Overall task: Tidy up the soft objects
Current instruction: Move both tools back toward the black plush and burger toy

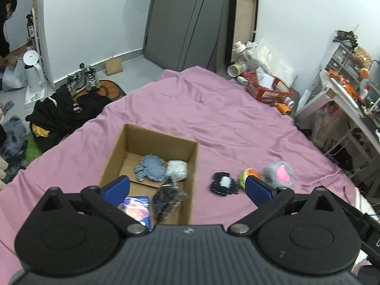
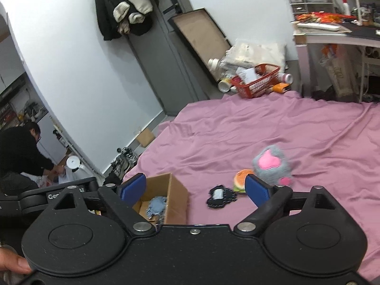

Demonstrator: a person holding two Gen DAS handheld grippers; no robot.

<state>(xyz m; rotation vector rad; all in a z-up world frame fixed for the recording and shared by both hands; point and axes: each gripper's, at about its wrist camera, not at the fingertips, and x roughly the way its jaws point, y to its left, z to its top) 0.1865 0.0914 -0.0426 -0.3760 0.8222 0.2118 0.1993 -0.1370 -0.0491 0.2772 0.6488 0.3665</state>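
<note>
Cardboard box (image 1: pixel 152 156) at eleven o'clock part-filled, three soft toys (image 1: pixel 224 184) loose on bed (image 1: pixel 213 118) at one o'clock, both grippers' fingers (image 1: pixel 257 187) spread wide, empty; risk of pinching sheet.

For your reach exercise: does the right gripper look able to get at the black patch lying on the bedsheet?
Probably yes. The right gripper is open and empty, and the black patch lies uncovered on the sheet, beside the box, with nothing between.

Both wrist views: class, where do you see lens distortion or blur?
Left wrist view: fisheye bows the white wall's edge; the grey-and-pink plush paw is slightly smeared. Right wrist view: door and wall lean and curve; the same paw looks soft.
</note>
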